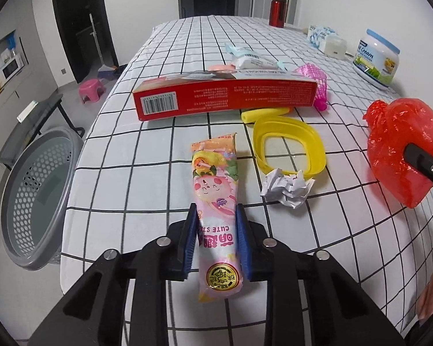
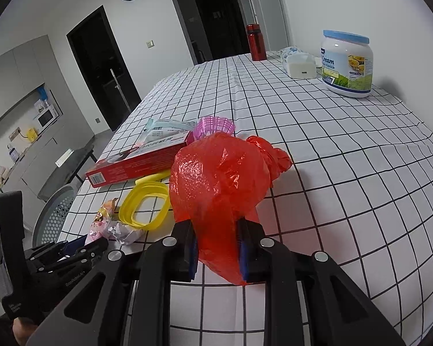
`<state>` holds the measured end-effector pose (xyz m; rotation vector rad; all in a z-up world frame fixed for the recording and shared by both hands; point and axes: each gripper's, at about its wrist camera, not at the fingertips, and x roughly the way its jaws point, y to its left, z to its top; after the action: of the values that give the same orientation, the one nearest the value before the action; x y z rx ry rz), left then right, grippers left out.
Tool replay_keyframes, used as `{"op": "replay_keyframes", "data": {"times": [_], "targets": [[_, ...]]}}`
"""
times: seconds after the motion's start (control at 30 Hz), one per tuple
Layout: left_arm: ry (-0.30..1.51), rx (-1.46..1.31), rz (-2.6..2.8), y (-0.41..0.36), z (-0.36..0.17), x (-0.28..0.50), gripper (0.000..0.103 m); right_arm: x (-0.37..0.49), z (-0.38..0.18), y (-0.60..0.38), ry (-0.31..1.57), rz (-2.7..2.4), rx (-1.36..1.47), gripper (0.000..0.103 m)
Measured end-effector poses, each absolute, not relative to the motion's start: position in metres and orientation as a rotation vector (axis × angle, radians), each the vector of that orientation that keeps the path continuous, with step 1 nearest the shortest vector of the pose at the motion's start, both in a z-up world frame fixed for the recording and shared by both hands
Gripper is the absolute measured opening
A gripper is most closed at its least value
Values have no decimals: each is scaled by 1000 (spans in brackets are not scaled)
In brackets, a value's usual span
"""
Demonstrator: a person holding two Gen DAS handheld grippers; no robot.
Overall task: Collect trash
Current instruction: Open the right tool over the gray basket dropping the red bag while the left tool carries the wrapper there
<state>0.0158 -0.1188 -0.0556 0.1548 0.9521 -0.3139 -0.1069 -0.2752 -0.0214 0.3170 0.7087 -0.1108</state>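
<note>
My left gripper (image 1: 216, 216) is shut on a pink snack wrapper (image 1: 215, 190) that lies lengthwise between its blue pads near the table's front edge. My right gripper (image 2: 216, 227) is shut on a crumpled red plastic bag (image 2: 219, 178); the bag also shows in the left wrist view (image 1: 401, 147) at the far right. A crumpled white paper ball (image 1: 287, 187) lies just right of the wrapper. A grey perforated basket (image 1: 34, 196) stands on the floor left of the table.
A red carton (image 1: 225, 95) lies across the checked tablecloth (image 1: 158, 150). A yellow ring-shaped lid (image 1: 288, 147), a pink mesh cup (image 1: 314, 83), a white-blue packet (image 1: 248, 57), a cream powder jar (image 1: 376, 57) and a red bottle (image 1: 277, 9) stand beyond.
</note>
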Motion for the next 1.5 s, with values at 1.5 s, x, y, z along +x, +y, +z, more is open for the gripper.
{"op": "replay_keyframes", "data": {"times": [1.5], "targets": [[897,-89,69,186,-40,67,24,52,0,77,815,550,-7,21]]}}
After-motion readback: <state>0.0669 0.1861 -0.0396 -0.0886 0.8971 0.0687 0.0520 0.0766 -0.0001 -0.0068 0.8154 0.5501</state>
